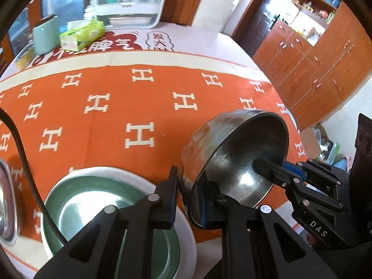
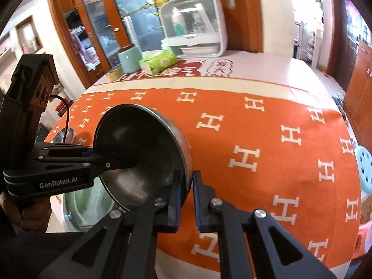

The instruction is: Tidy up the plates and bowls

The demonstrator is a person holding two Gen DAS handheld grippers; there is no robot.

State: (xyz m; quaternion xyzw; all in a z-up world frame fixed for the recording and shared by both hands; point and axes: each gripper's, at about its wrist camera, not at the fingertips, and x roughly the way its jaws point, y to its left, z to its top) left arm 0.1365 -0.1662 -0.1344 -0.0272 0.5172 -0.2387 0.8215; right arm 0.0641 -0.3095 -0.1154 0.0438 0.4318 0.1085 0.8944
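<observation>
A steel bowl hangs tilted on its side above the orange table cloth, held by both grippers. My left gripper is shut on its near rim, one finger outside and one inside. My right gripper comes in from the right, shut on the opposite rim with a finger inside the bowl. The right wrist view has the same bowl with my right gripper pinching the rim and my left gripper entering from the left. Below sits a green dish on a white plate, also the green dish.
Another steel dish lies at the left edge, with a black cable crossing near it. A green tissue pack, a mint canister and a white cabinet box stand at the table's far end. A pale blue stool is beside the table.
</observation>
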